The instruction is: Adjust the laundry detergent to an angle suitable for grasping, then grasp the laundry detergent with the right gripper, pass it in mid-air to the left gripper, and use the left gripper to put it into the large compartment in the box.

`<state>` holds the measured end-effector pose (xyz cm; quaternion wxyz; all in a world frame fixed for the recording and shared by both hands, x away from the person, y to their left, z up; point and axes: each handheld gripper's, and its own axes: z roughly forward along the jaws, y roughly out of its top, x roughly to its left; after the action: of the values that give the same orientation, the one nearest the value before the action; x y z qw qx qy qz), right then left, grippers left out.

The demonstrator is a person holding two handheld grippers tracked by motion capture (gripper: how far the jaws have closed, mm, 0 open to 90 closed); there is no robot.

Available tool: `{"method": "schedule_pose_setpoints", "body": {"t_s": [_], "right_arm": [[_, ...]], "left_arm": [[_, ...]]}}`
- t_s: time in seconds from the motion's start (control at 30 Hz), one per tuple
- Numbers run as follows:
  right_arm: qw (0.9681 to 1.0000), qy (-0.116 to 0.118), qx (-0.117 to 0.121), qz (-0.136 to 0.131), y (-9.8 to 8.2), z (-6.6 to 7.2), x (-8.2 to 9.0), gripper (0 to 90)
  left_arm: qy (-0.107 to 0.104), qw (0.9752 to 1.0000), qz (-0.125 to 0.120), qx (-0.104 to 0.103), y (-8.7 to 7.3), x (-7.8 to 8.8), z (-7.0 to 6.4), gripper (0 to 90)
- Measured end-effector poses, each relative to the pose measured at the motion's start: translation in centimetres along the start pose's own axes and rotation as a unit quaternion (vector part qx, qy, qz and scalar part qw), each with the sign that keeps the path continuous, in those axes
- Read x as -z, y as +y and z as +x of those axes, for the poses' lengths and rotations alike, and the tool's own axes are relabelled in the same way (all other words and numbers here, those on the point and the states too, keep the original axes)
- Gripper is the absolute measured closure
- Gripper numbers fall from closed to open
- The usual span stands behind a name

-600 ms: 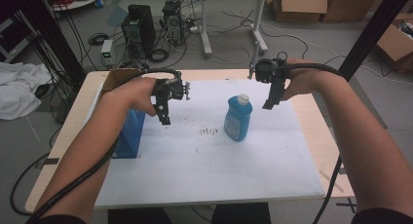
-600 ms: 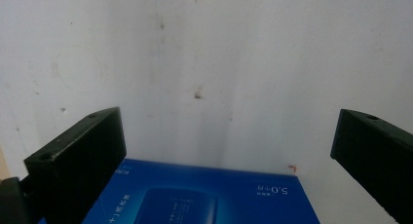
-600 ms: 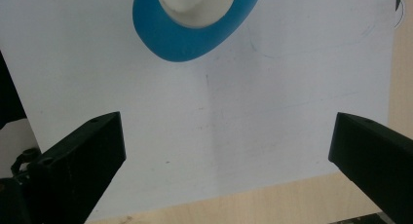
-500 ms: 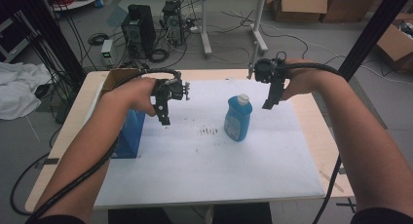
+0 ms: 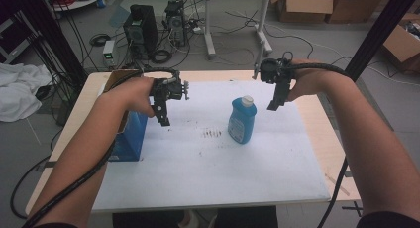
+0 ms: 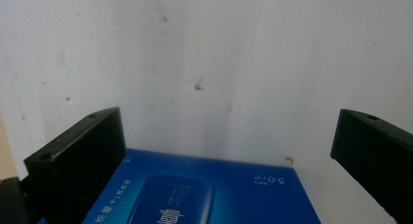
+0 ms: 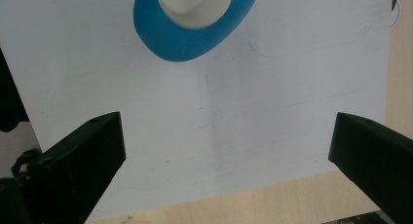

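Note:
A blue bottle [image 5: 242, 120] with a white cap stands upright on the white sheet [image 5: 208, 173], right of centre. A blue box [image 5: 130, 139] stands at the sheet's left edge. My left gripper [image 5: 163, 120] hangs open above the sheet just right of the box, jaws pointing down; in the left gripper view the box top [image 6: 204, 195] lies below and between the wide jaws. My right gripper [image 5: 274, 106] hangs open to the right of the bottle, apart from it. Seen from above in the right gripper view, the bottle [image 7: 195, 19] sits beyond the jaws, nothing between them.
The wooden table [image 5: 327, 139] shows around the sheet. A brown cardboard flap [image 5: 115, 79] rises behind the blue box. Dark smudges [image 5: 213, 134] mark the sheet's middle. Computers, cables and cardboard boxes stand on the floor beyond the far edge.

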<state>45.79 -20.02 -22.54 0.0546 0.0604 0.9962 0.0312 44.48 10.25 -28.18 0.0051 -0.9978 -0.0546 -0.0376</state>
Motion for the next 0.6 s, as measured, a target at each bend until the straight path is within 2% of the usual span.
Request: {"method": "schedule_pose_setpoints", "body": {"t_s": [0.3,0.43,0.6], "right_arm": [[1.0000,0.001,0.003,0.000,0.20,0.12,-0.23,0.0],[1.0000,0.001,0.005,0.003,0.24,-0.04,-0.23,0.0],[1.0000,-0.001,0.000,0.002,-0.21,-0.23,-0.14,0.0]], "left_arm": [[0.002,1.0000,-0.004,-0.005,0.00,0.29,-0.29,0.0],[0.001,1.0000,0.004,-0.002,-0.19,0.32,-0.04,0.1],[-0.001,1.0000,0.001,-0.002,-0.02,0.27,0.18,0.0]]}}
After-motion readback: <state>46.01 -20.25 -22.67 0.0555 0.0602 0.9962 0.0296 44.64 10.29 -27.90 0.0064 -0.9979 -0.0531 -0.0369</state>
